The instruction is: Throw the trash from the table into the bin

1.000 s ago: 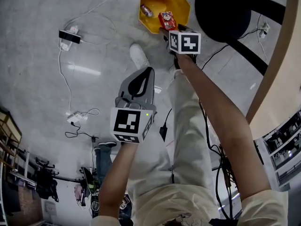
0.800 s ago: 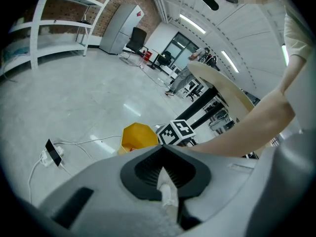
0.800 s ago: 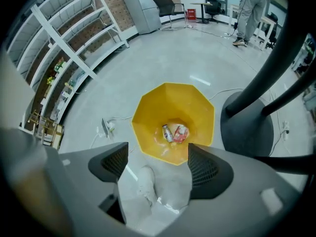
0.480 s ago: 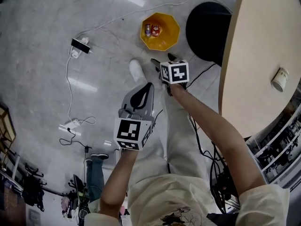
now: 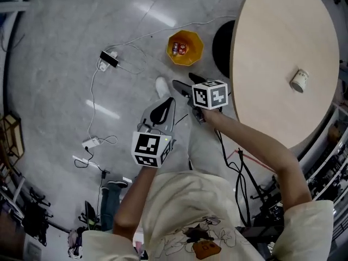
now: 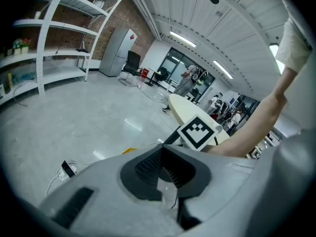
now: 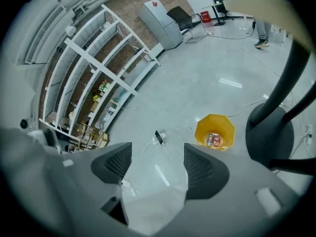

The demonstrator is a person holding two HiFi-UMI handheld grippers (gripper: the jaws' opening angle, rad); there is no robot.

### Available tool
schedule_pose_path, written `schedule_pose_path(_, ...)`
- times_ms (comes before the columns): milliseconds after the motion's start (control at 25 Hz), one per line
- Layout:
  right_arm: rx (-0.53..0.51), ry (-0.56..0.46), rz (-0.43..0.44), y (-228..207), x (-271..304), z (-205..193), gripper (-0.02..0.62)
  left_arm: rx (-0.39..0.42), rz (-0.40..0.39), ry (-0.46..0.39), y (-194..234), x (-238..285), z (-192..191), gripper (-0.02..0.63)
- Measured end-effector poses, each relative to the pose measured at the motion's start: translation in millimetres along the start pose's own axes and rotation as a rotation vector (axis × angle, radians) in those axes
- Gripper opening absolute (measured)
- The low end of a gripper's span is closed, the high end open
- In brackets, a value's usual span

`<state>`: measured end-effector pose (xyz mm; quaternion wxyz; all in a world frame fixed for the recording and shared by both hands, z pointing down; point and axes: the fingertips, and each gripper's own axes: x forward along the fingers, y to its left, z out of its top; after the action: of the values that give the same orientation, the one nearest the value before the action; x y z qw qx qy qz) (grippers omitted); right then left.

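Red packet (image 5: 182, 49) lands in the yellow bin (image 5: 194, 57); your right gripper (image 5: 187, 84) pulls back from it, jaws apart; left gripper (image 5: 168, 103) pressed together. Paper cup (image 5: 298, 81) next.

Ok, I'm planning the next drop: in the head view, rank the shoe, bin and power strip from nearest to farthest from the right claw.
From the right claw:
1. Shoe, just left of it.
2. Bin, ahead on the floor.
3. Power strip, far left.
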<state>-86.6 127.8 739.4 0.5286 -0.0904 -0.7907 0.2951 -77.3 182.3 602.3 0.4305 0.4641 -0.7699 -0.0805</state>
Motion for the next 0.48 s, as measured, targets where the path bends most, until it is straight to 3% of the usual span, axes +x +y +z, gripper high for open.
schedule_pose_path(240,-0.011,-0.085,0.155,82,-111,28,0.324,0.12,-0.085,-0.034,-52,-44,50,0.005)
schedule_pose_path(480,0.017,-0.247,0.305,127,-199,37,0.319,0.216,-0.148,-0.063,-86,-57,86,0.006)
